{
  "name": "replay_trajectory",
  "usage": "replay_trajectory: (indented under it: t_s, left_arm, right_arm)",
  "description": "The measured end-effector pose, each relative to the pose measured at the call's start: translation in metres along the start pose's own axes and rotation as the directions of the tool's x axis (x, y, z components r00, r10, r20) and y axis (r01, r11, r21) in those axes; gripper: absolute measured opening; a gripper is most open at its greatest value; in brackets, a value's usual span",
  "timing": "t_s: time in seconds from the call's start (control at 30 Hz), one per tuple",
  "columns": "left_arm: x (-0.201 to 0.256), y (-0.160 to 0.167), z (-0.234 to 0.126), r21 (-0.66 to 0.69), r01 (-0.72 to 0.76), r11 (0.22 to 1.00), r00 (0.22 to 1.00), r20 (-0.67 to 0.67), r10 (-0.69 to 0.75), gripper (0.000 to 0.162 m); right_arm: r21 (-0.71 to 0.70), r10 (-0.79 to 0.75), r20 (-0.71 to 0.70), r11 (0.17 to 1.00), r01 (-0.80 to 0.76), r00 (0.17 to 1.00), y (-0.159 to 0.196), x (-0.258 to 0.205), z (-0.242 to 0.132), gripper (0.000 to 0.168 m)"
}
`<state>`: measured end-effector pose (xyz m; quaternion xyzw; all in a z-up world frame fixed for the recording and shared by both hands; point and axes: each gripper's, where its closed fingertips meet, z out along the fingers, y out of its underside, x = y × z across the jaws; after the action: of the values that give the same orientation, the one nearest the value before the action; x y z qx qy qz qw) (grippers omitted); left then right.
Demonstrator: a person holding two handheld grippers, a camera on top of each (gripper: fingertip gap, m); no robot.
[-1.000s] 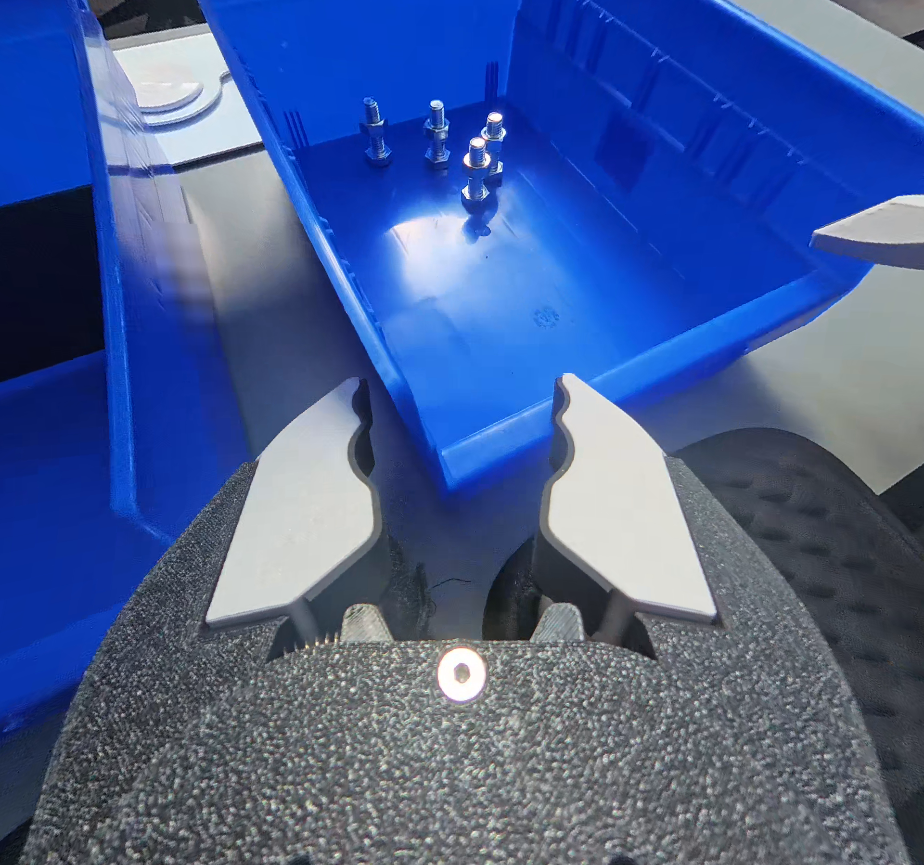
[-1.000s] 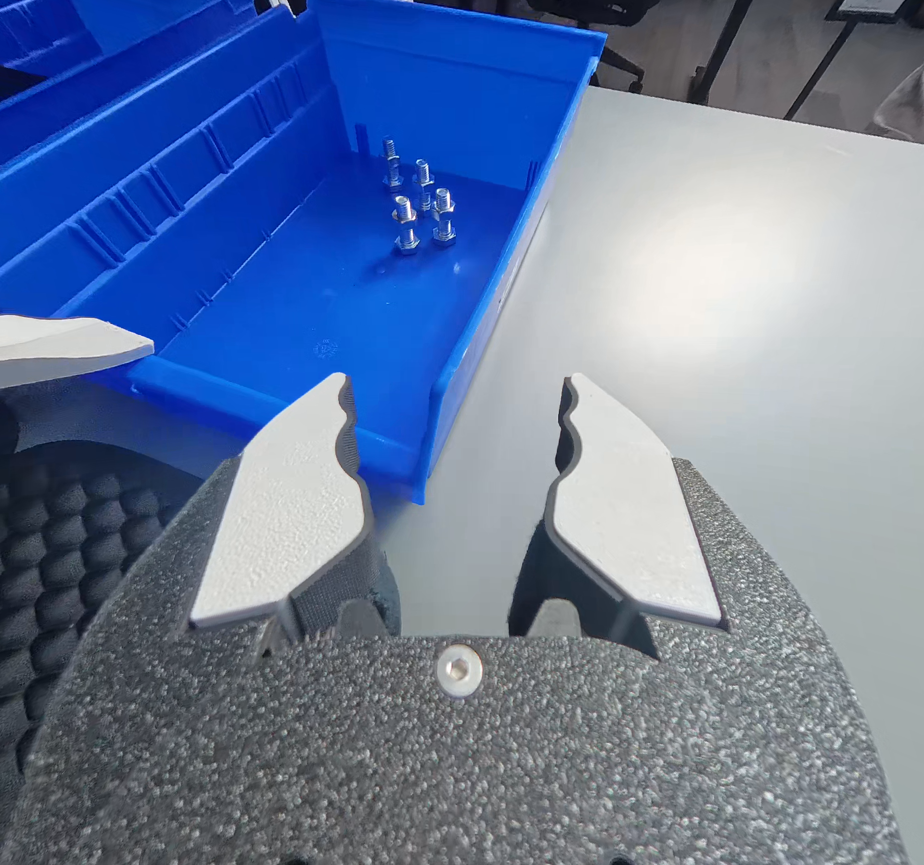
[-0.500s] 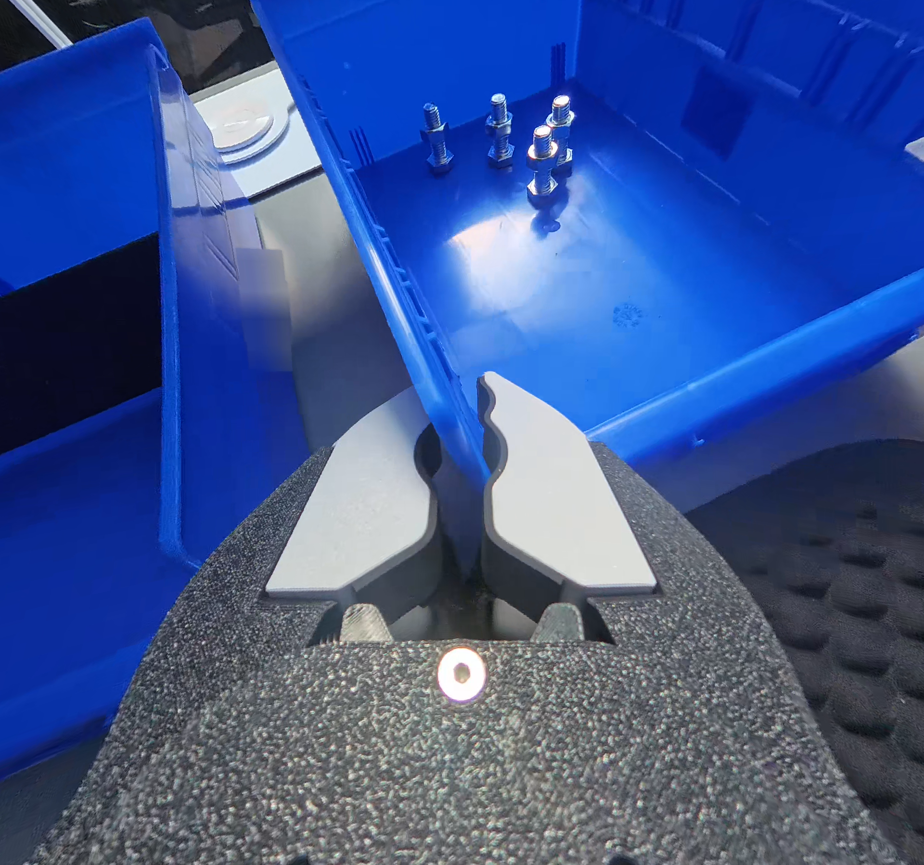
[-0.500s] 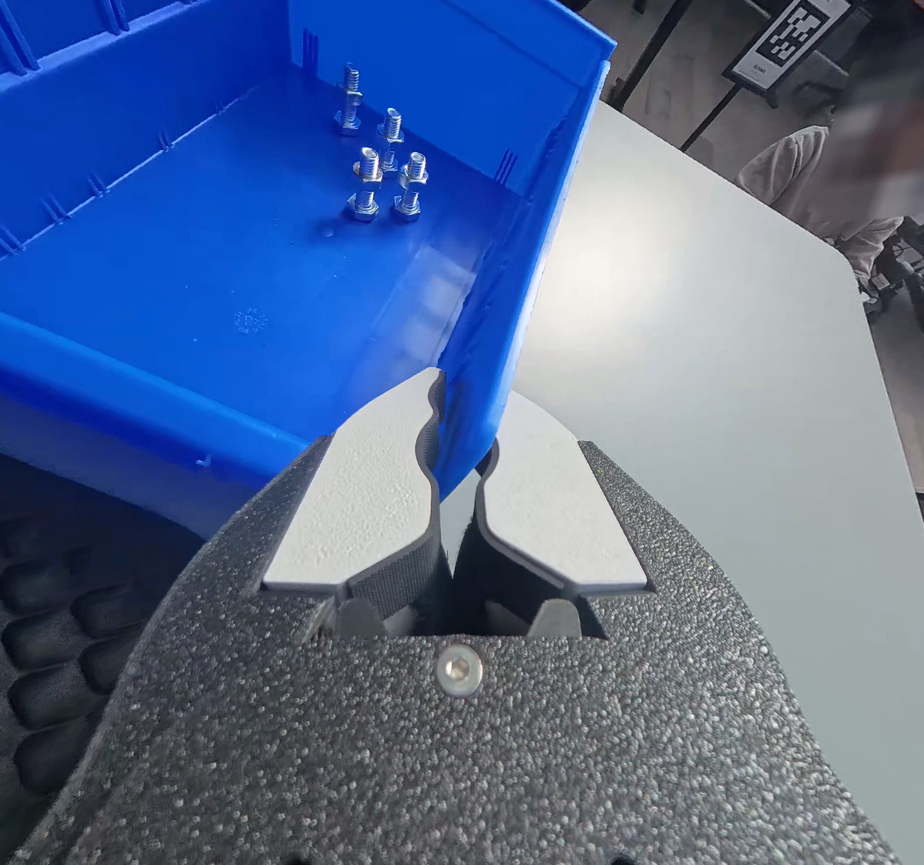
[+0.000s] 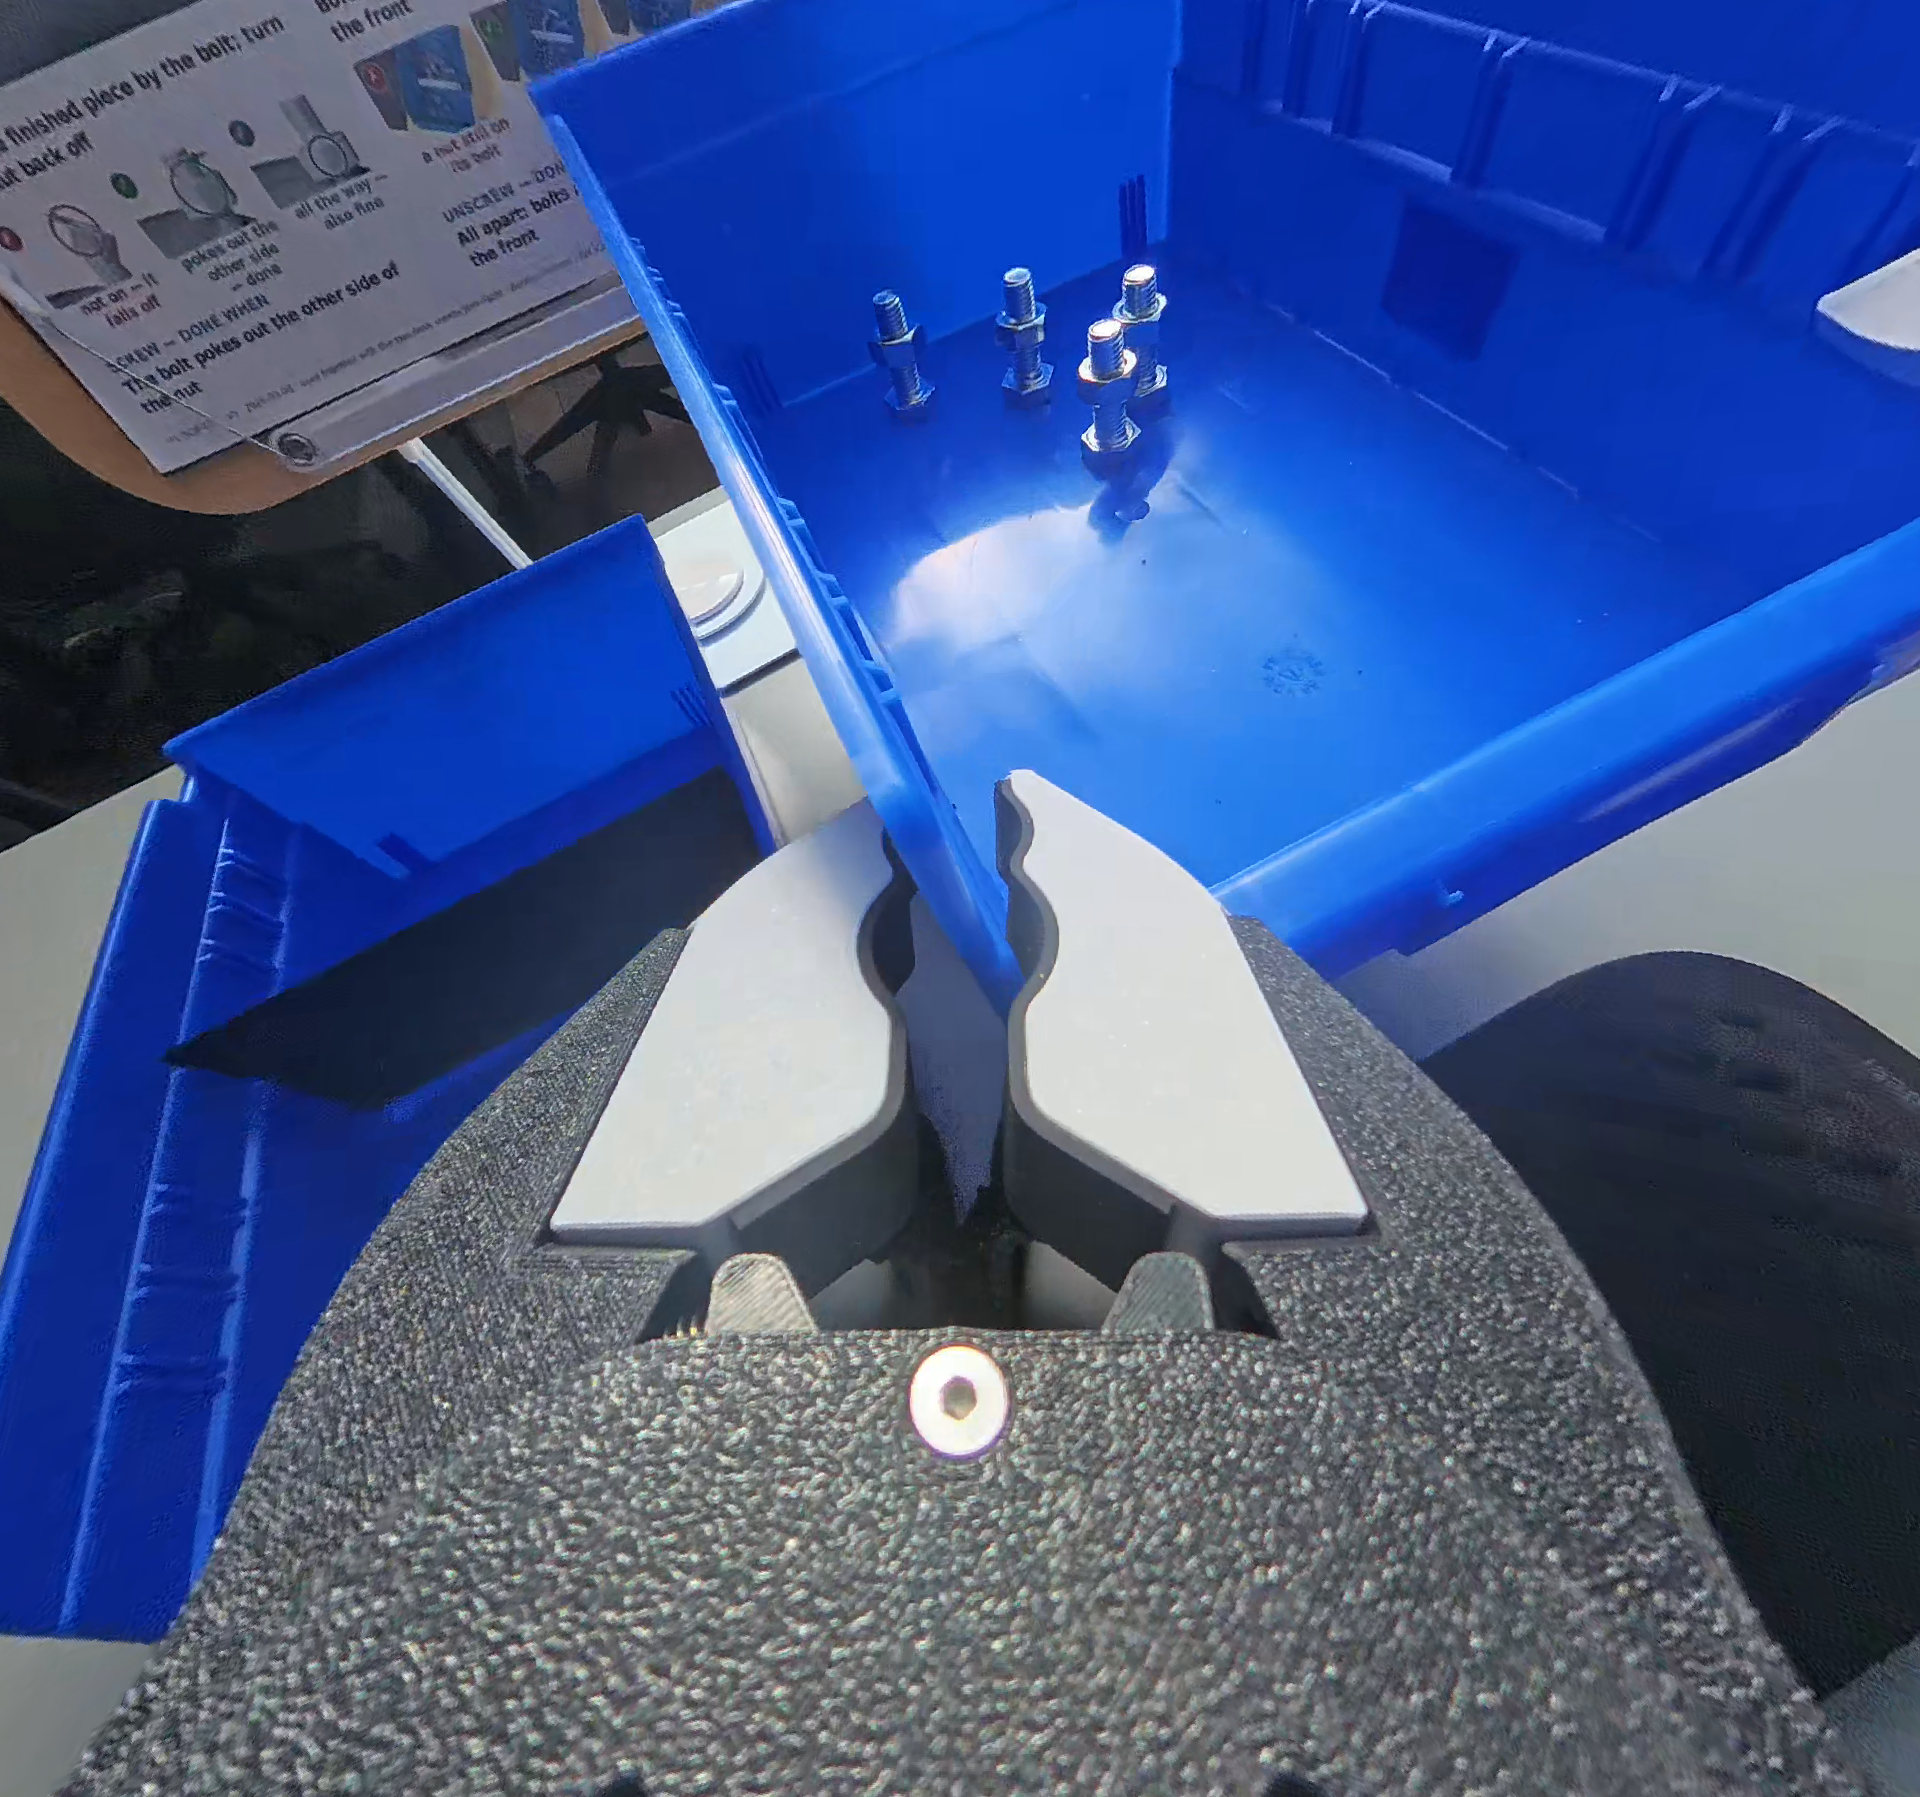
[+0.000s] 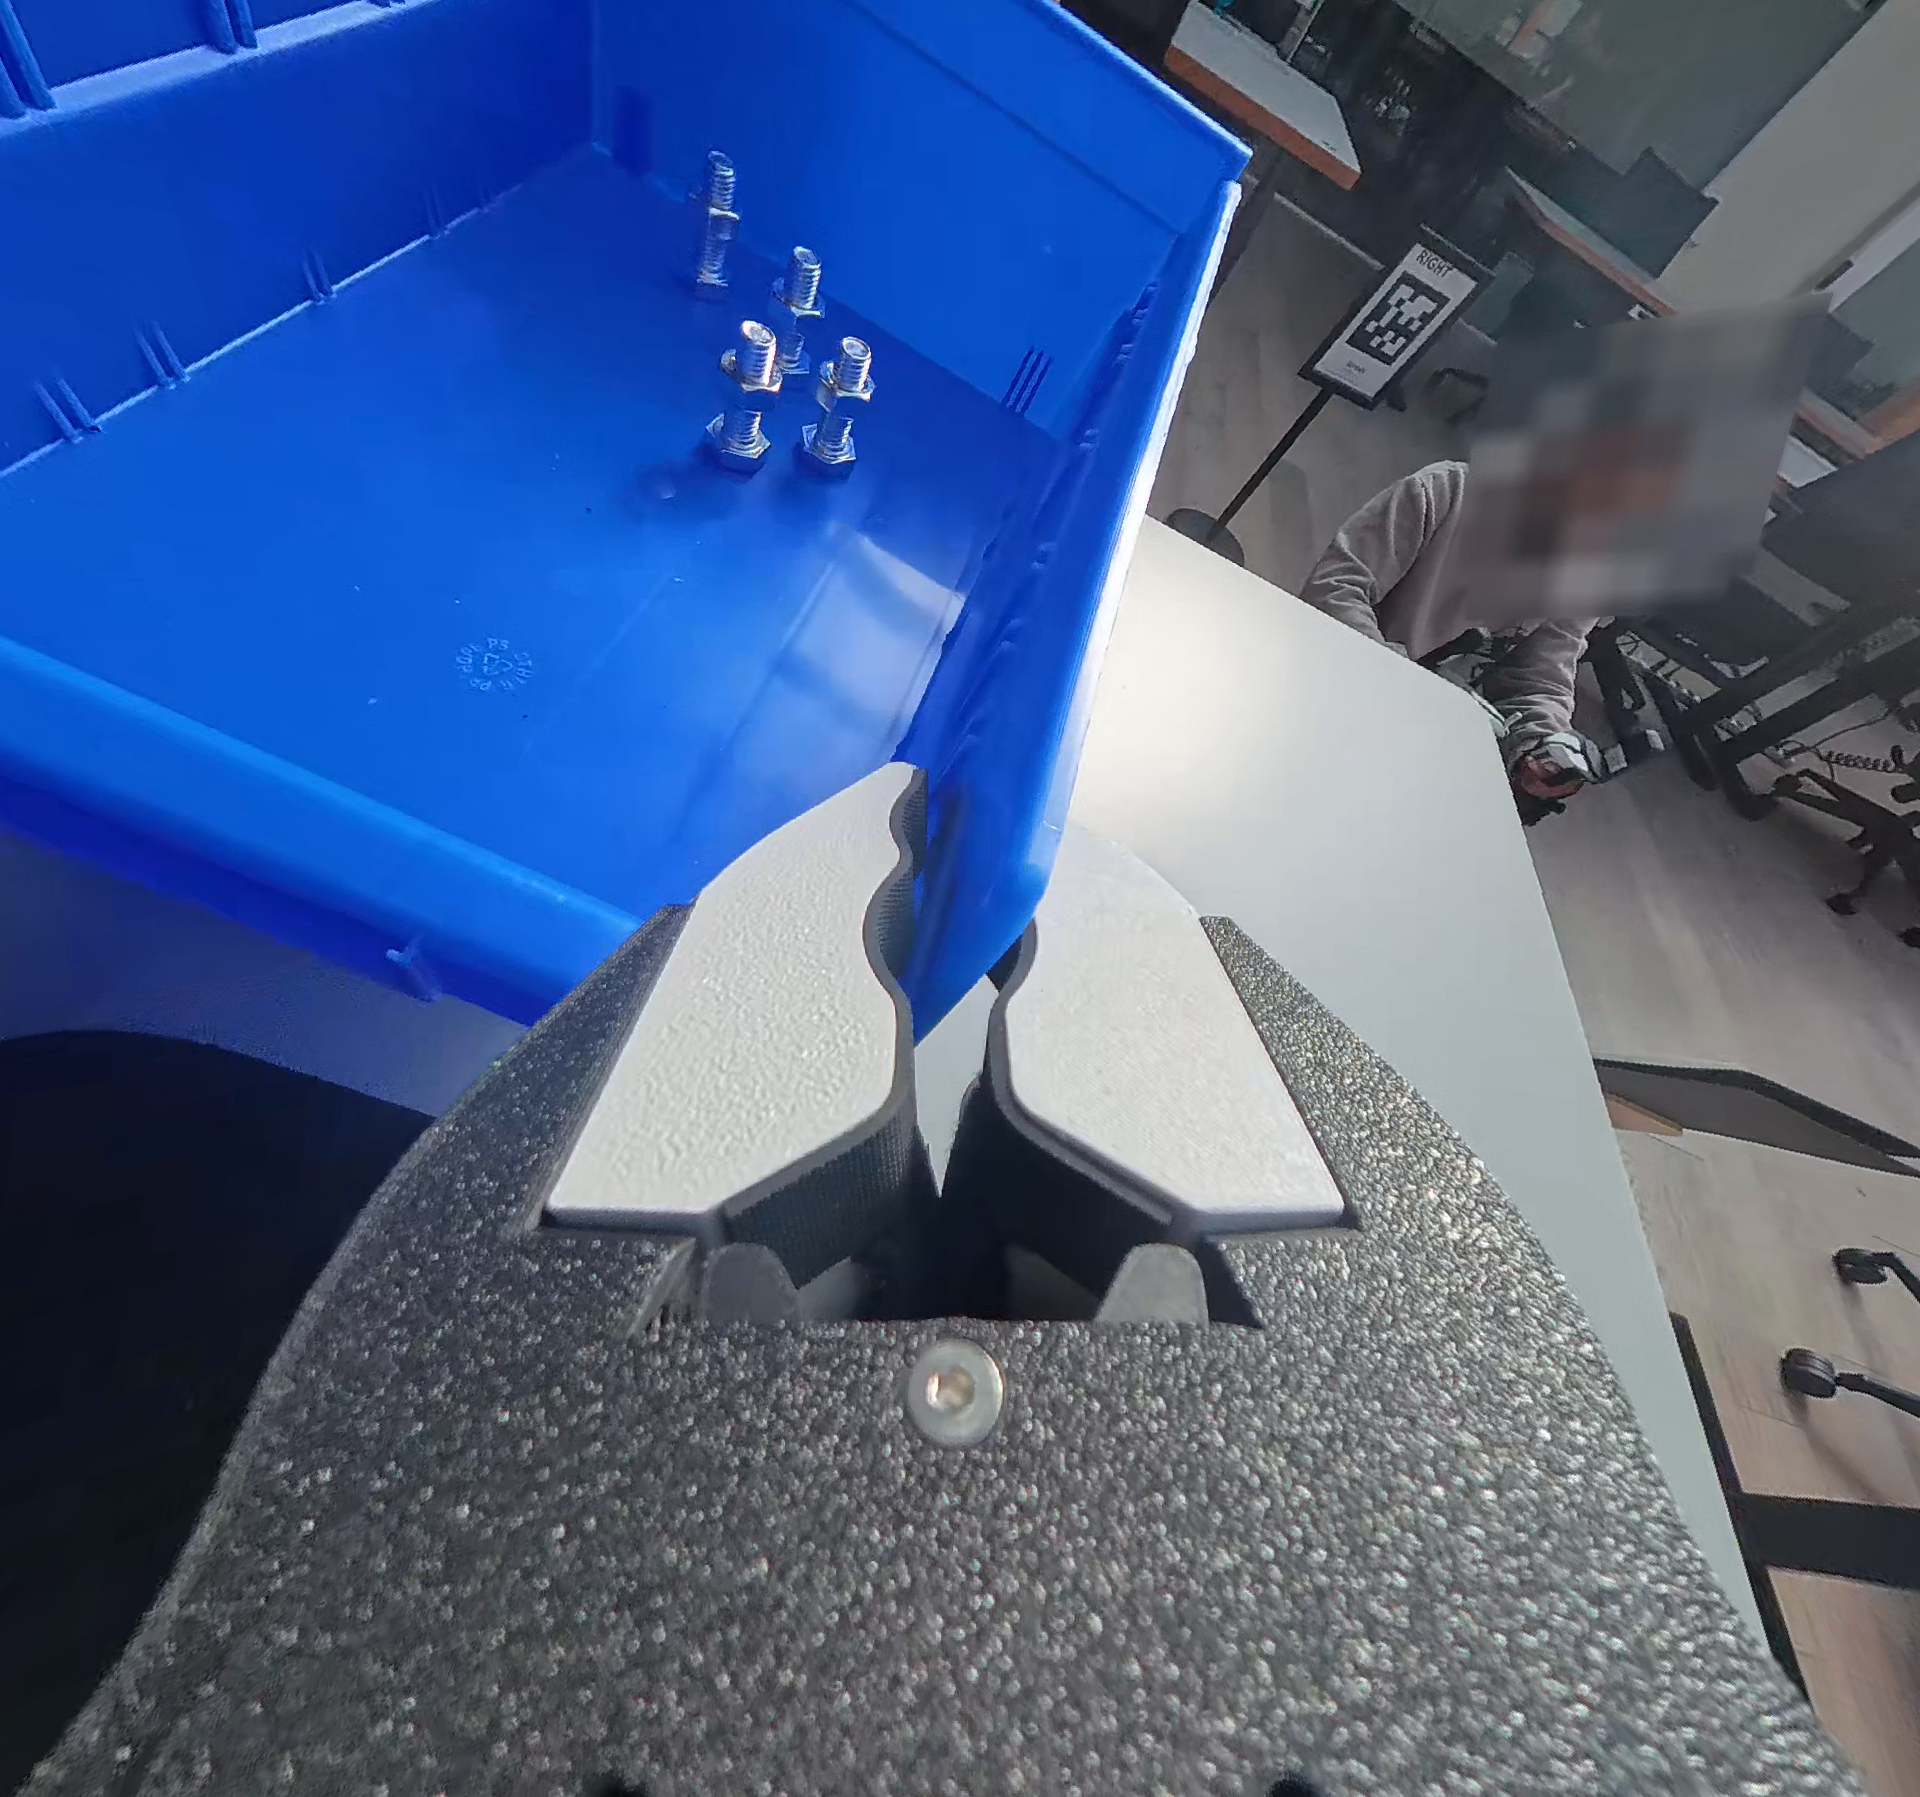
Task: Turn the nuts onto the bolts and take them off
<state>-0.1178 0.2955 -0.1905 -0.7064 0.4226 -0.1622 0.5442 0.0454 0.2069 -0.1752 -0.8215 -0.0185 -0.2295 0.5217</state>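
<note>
Both grippers, open a second ago, now clamp the bin (image 5: 1351, 708): left gripper (image 5: 951, 926) on its left wall, right gripper (image 6: 966, 906) on its right wall. The bin has tilted up — repositioning, apparently, not threading. Four bolts (image 5: 1039, 355) with nuts on stand ahead of the jaws. Grey table (image 6: 1299, 812); office beyond.

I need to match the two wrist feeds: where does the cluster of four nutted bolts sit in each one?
Left wrist view: the four bolts stand upright at the far end of the blue bin, upper centre of the picture.
Right wrist view: the same four bolts stand at the bin's far end, upper left of centre.
Shared landmark: the round moulded mark on the bin floor.
</note>
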Motion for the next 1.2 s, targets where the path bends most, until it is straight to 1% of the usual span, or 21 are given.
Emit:
replay_trajectory:
  t_s: [0.1, 0.2, 0.33, 0.47, 0.7, 0.9, 1.07, 1.2]
  left_arm:
    - [-0.021, -0.013, -0.022, 0.03, -0.013, 0.999, 1.0, 0.019, 0.012, 0.013]
    - [-0.05, -0.014, -0.044, 0.042, -0.017, 0.999, 0.999, 0.052, 0.015, 0.013]
    - [-0.097, -0.004, -0.075, 0.034, -0.007, 0.999, 0.994, 0.11, 0.003, 0.013]
    - [-0.148, 0.013, -0.111, 0.025, -0.003, 1.0, 0.984, 0.178, -0.002, 0.013]
    - [-0.241, 0.06, -0.179, 0.003, 0.049, 0.999, 0.944, 0.326, -0.048, 0.014]
    - [-0.305, 0.104, -0.233, -0.038, 0.087, 0.996, 0.892, 0.449, -0.061, 0.013]
    - [-0.348, 0.147, -0.268, -0.077, 0.126, 0.989, 0.854, 0.516, -0.069, 0.014]
    - [-0.369, 0.183, -0.281, -0.095, 0.148, 0.984, 0.844, 0.531, -0.076, 0.013]
  right_arm:
    - [0.033, 0.016, 0.014, 0.999, -0.017, 1.0, -0.026, -0.014, -0.009, 0.005]
    - [0.06, 0.002, 0.028, 0.998, -0.003, 1.0, -0.053, -0.038, -0.014, 0.006]
    - [0.098, -0.004, 0.084, 0.995, -0.004, 0.996, -0.087, -0.084, -0.013, 0.006]
    - [0.144, -0.018, 0.151, 0.99, -0.004, 0.988, -0.122, -0.14, -0.012, 0.006]
    - [0.222, -0.073, 0.288, 0.975, 0.008, 0.955, -0.18, -0.253, -0.006, 0.006]
    - [0.256, -0.088, 0.405, 0.966, -0.02, 0.91, -0.213, -0.346, -0.001, 0.006]
    - [0.263, -0.1, 0.476, 0.964, -0.033, 0.874, -0.222, -0.419, 0.003, 0.005]
    - [0.245, -0.103, 0.499, 0.969, -0.026, 0.86, -0.212, -0.462, 0.008, 0.006]
